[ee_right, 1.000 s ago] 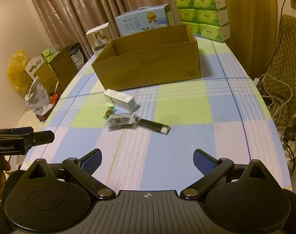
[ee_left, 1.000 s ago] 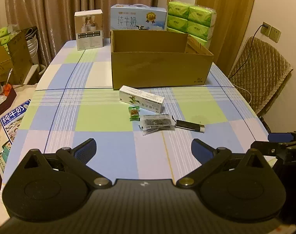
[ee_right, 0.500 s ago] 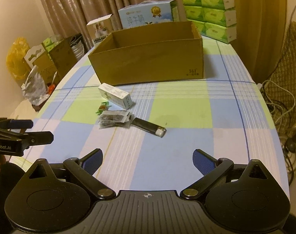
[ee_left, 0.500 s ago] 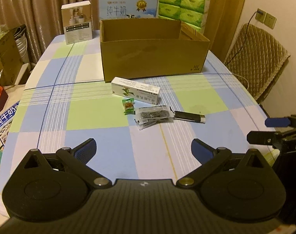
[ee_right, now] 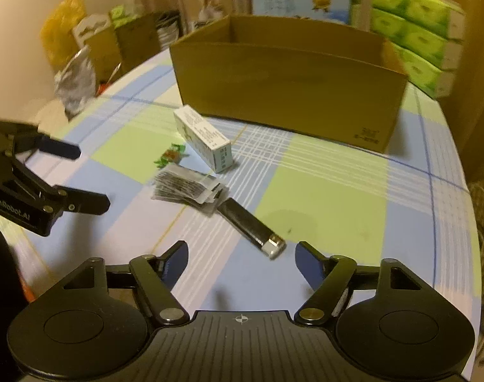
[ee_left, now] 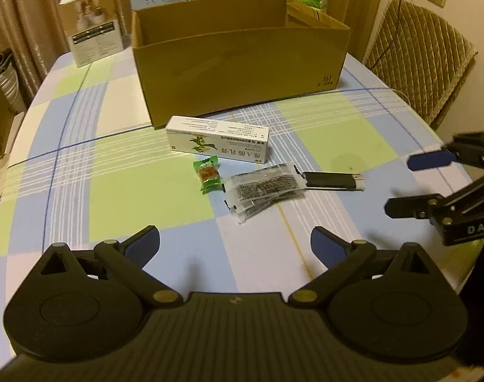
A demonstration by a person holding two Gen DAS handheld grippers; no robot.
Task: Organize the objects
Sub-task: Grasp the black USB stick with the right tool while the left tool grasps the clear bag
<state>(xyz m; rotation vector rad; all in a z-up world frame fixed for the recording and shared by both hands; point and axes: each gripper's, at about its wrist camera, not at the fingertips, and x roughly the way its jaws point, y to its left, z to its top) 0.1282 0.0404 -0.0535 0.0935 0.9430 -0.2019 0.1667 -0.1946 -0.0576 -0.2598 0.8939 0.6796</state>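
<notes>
A: Where do the loose things lie?

B: In a small cluster on the checked tablecloth (ee_left: 140, 191), just in front of the open cardboard box (ee_left: 238, 73). The white carton (ee_left: 218, 143) lies on its side nearest the box. Beside it is the green sweet (ee_left: 207, 174), then the clear packets (ee_left: 264, 191) in a loose pile, and the black lighter (ee_right: 251, 227), whose dark end is touching or tucked under the packets.

A: And the grippers?

B: Both are released and carry nothing. The right gripper (ee_right: 242, 262) has its jaws spread wide, with the lighter's silver tip just ahead of the gap and a little to the right. The left gripper (ee_left: 235, 246) is likewise spread, low over the cloth, short of the packets.

A: So which step is this?

B: I judge it the approach to a first pick; nothing shows inside the box from here, though its floor is hidden. The lighter looks the likely target for the right side.

A: What does the next move need?

B: Going forward and down so the fingers straddle the lighter across its narrow width, then closing. It lies flat, so the pads must reach the cloth. Dragging the packets along is the risk.
</notes>
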